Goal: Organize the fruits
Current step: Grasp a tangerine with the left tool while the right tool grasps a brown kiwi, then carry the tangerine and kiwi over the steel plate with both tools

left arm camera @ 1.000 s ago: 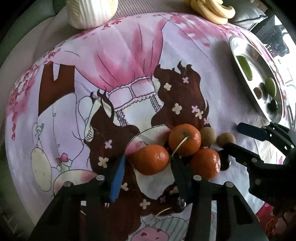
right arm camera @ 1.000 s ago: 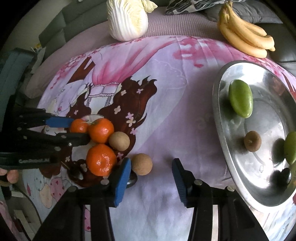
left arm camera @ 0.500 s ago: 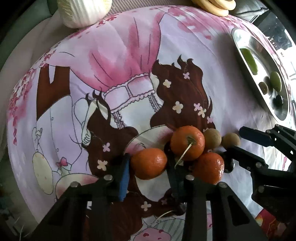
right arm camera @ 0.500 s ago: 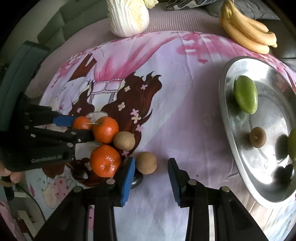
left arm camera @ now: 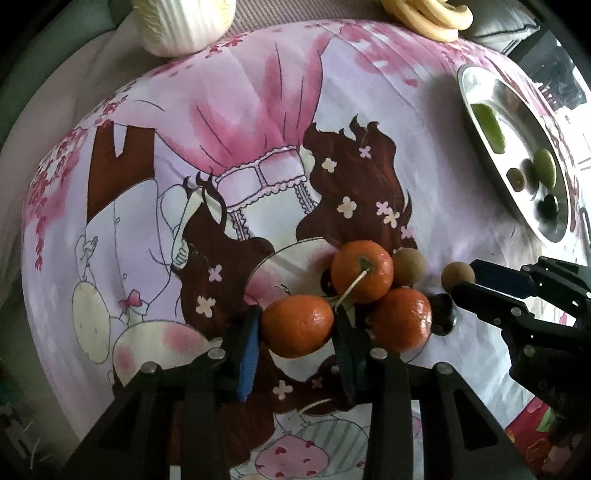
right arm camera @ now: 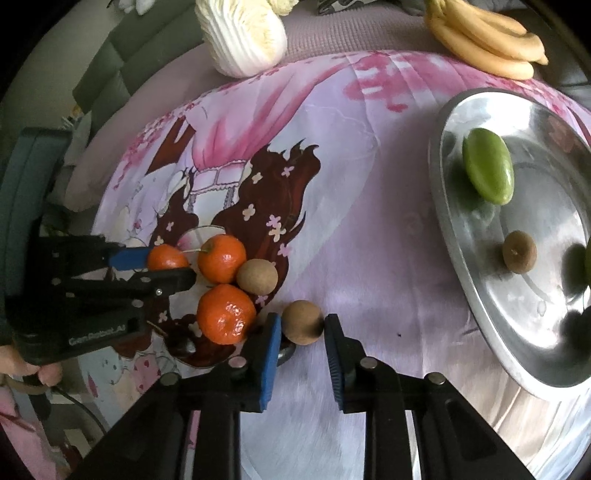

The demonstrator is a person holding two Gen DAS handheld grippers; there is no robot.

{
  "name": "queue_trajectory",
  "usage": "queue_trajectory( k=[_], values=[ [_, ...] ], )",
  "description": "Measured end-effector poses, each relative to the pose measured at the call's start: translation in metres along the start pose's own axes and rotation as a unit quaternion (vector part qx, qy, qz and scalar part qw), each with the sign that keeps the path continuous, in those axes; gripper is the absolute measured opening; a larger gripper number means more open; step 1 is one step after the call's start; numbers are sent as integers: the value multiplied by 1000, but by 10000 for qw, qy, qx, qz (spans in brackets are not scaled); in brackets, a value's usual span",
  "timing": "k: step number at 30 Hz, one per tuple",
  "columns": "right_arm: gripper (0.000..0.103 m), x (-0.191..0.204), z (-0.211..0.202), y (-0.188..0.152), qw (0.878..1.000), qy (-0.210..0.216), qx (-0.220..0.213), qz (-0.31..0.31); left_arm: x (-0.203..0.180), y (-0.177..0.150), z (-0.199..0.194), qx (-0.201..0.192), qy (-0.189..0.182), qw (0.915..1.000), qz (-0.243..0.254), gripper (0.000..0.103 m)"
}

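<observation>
— What's in the steel tray (right arm camera: 443, 206) over at three o'clock?

— A long green fruit (right arm camera: 487, 170) toward its far end, a small brown round one (right arm camera: 519, 251) nearer the middle, the edge of another green fruit at the right border, and something dark near the front rim that I can't make out.

— And the left claw (left arm camera: 295, 332)?

— Its fingers sit close on either side of one mandarin (left arm camera: 297, 326), the blue pad touching its left flank and the black finger at its right. It looks clamped on it. From the other side, the same claw (right arm camera: 162, 264) shows the mandarin (right arm camera: 166, 258) pinched between the tips.

— The right claw (right arm camera: 301, 341)?

— Parted, fingers apart around a brown longan (right arm camera: 303, 322) lying on the pink printed cloth (right arm camera: 369, 221). The blue pad is just beside it at nine o'clock, the black one at three. I can't tell whether either touches.

— What's crowding them?

— A stemmed mandarin (left arm camera: 362, 270), a third mandarin (left arm camera: 400, 319) and a second longan (left arm camera: 408, 266), all bunched together. A dark fruit (left arm camera: 441, 314) lies just by the right claw's fingers.

— Farther back?

— A napa cabbage (right arm camera: 243, 35) at twelve o'clock and a bunch of bananas (right arm camera: 487, 40) at one.
</observation>
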State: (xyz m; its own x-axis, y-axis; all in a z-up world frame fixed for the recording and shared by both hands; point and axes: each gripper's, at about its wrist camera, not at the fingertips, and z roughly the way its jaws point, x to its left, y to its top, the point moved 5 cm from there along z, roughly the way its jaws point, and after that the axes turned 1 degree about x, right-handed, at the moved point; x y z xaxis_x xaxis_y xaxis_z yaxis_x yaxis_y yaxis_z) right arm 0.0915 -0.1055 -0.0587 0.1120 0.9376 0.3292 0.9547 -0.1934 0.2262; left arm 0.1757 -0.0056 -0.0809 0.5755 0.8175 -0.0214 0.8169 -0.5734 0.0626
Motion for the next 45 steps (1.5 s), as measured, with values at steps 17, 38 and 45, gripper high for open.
queue_trajectory(
  k=[17,38,45],
  values=[
    [26,-42,-78,2,9964,-244,-749,318,-64,-13,-55,-265,48,9996,-66,38],
    [26,-170,-107,22,9926,-855,-497,707,-190,88,-41,-101,-477,9959,760,38],
    [26,-174,-108,14,9940,-731,-492,653,-201,101,-22,8,-485,9960,751,38]
  ],
)
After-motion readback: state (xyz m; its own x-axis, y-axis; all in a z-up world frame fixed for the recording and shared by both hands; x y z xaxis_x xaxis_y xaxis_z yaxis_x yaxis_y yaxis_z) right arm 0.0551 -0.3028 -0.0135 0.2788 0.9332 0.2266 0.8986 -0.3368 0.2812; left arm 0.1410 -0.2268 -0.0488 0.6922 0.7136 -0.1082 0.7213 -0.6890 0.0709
